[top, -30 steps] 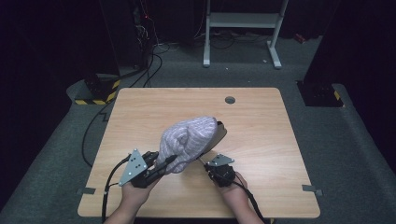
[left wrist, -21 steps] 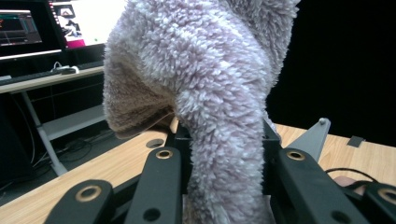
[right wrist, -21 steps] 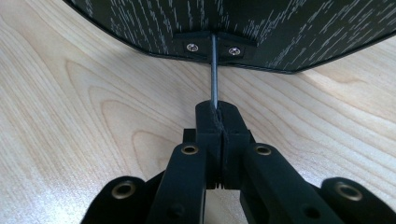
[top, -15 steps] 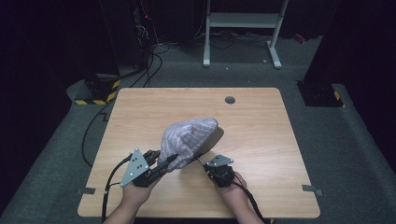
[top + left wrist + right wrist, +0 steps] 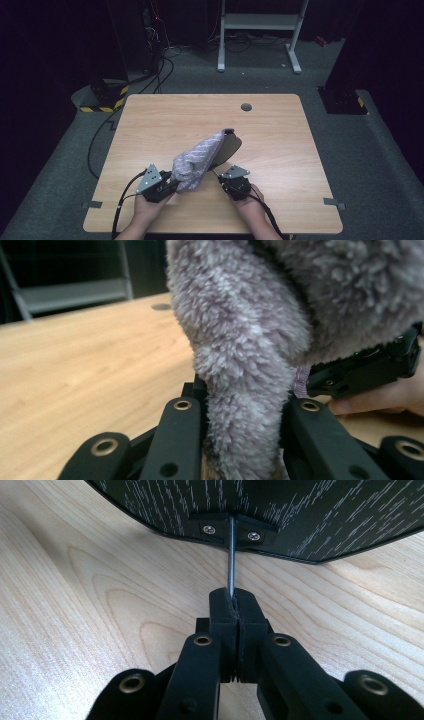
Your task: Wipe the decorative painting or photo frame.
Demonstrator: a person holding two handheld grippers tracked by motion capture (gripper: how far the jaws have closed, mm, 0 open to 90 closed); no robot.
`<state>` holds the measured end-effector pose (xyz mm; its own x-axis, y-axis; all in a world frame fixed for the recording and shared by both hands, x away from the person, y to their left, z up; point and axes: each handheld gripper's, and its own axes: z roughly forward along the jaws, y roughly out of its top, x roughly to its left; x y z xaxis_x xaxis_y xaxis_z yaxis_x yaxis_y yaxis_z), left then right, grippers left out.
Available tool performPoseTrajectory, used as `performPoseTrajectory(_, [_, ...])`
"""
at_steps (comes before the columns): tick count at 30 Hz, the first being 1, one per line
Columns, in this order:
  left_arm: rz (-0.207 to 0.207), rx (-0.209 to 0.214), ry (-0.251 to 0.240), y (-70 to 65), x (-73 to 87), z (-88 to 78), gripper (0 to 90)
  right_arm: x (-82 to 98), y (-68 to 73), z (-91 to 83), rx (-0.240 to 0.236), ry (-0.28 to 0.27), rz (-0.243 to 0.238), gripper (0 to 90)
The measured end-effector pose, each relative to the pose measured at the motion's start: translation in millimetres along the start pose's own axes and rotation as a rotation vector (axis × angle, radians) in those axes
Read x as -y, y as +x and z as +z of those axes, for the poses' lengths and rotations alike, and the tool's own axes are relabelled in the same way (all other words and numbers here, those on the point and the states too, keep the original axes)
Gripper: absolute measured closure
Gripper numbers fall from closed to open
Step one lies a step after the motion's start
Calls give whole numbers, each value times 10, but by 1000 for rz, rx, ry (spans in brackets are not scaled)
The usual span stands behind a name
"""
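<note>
Wooden surface (image 5: pixel 280 145), dark room behind. Left tool (image 5: pixel 245 440): jaws just closing, clamped on lower end of fluffy lilac cover (image 5: pixel 250 350). Right tool (image 5: pixel 235 607): jaws pressed tight on thin metal rod (image 5: pixel 231 555) of dark paddle (image 5: pixel 280 510), directly ahead. Cover drapes over paddle, between both tools.

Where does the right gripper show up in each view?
High view: the right gripper lower middle, right of the fuzzy cloth.
Left gripper view: right gripper at right edge, behind the cloth.
Right gripper view: its fingers bottom centre, shut on a thin metal rod.
Shared landmark: the wooden table.
</note>
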<state>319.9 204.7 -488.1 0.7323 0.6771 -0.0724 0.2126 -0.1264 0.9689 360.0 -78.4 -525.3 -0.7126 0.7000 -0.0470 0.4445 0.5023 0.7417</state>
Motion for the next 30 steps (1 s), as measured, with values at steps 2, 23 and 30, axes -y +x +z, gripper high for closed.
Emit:
performPoseTrajectory(2, [-9,15,-11,-1,-15,-24,746,-1,3,0,1,1,-1,889])
performPoseTrajectory(23, [-9,16,-243,-4,-605,-363,747,-1,12,-1,4,2,-9,889])
performPoseTrajectory(30, [11,-62,-275,251,-603,-987,747,1,6,-3,-2,0,-5,889])
